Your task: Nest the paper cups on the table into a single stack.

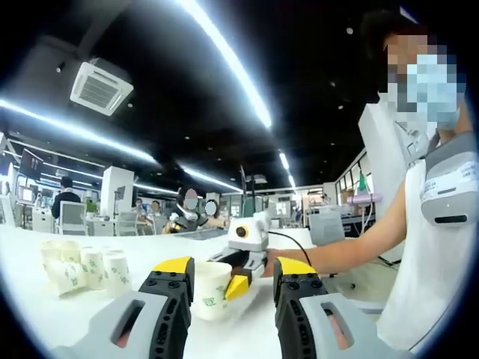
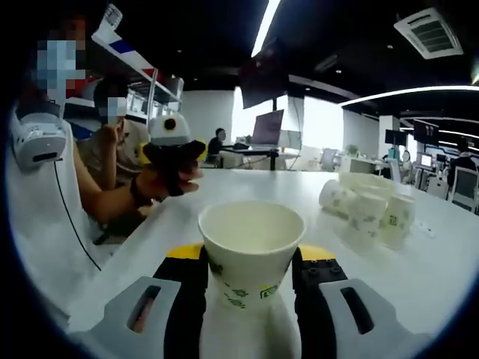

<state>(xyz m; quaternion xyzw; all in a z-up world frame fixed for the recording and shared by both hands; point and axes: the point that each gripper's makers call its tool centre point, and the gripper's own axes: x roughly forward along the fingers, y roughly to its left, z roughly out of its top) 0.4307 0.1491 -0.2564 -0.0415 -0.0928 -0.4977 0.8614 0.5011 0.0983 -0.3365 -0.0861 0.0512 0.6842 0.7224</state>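
I hold the right gripper (image 2: 251, 273) low over the white table (image 2: 449, 262), jaws level and clamped on the sides of an upright paper cup (image 2: 251, 250), open mouth up. My left gripper (image 1: 228, 288) sits low, jaws parted with nothing between them; the held cup (image 1: 212, 288) stands just beyond its tips, gripped by the right gripper (image 1: 238, 277) coming in from the far side. A loose cluster of paper cups (image 2: 370, 206), some upright and some tipped, lies far right of the held cup, well apart. A person in white (image 1: 426, 247) stands at the table edge.

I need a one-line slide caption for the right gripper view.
Right gripper grips an upright paper cup; more cups wait on the white table.
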